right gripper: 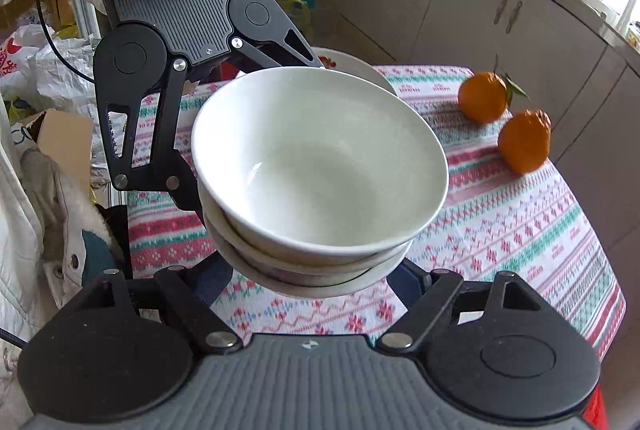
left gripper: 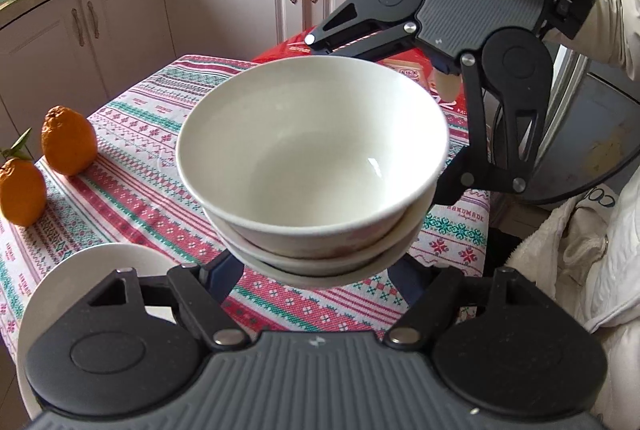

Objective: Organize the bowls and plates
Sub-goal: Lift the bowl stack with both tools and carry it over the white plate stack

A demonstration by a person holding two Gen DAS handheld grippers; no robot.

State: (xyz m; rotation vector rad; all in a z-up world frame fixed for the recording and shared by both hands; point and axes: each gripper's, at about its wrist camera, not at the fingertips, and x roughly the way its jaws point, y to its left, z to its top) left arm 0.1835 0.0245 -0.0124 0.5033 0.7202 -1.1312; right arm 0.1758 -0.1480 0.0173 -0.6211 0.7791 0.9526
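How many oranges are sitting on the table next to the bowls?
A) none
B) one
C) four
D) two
D: two oranges sit side by side on the patterned tablecloth, off to one side of the stacked white bowls.

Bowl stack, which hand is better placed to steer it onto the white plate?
Left, probably. The white plate lies right beside the left gripper, across the bowl stack from the right gripper; both hold the stack.
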